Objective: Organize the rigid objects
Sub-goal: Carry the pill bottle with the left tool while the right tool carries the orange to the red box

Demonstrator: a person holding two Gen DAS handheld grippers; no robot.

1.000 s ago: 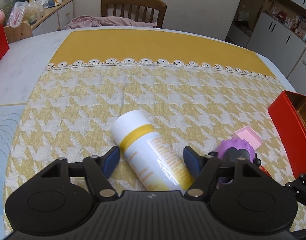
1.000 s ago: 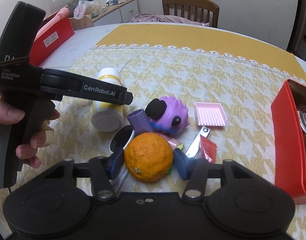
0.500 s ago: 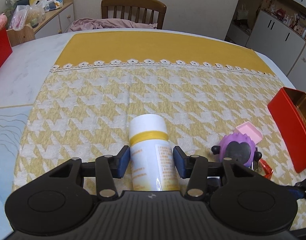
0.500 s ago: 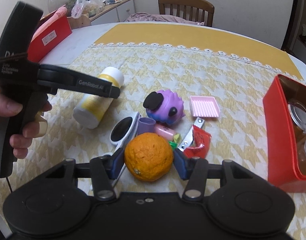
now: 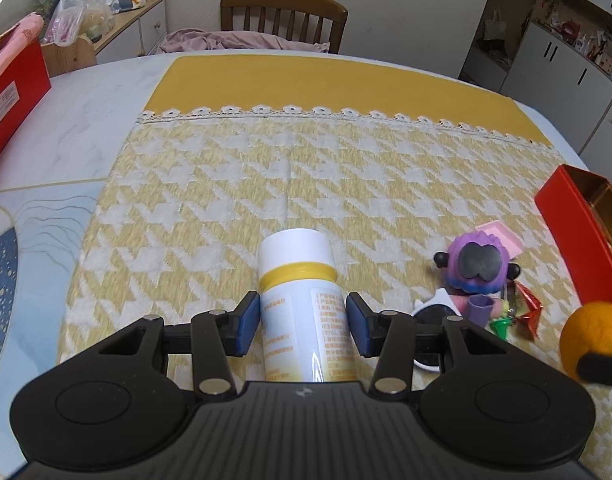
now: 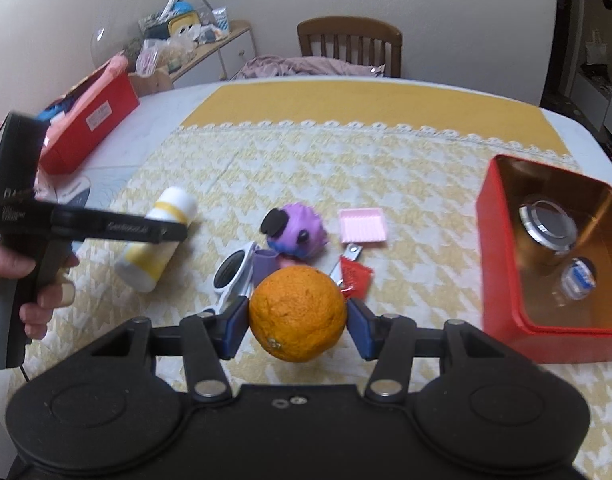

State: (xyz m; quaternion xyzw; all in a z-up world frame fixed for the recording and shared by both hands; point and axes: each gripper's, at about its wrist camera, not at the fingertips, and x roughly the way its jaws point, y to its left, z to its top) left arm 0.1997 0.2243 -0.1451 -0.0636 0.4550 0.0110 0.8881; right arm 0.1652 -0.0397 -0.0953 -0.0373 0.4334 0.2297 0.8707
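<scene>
Left tool (image 5: 303, 322): blue pads pressed on both sides of white-and-yellow bottle (image 5: 299, 300), near worktop (image 5: 85, 128) edge | Right tool (image 6: 297, 322): pinching orange (image 6: 297, 314), left of red box (image 6: 502, 280)

Black grippers, blue-padded fingers (image 5: 247, 318)

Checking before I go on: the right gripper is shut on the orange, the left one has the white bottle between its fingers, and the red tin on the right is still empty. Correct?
Not quite: the red tin is not empty. The right wrist view shows a round silver-rimmed lid and a small clear item inside. The rest holds: the right gripper is shut on the orange, and the white bottle lies between the left gripper fingers.
</scene>
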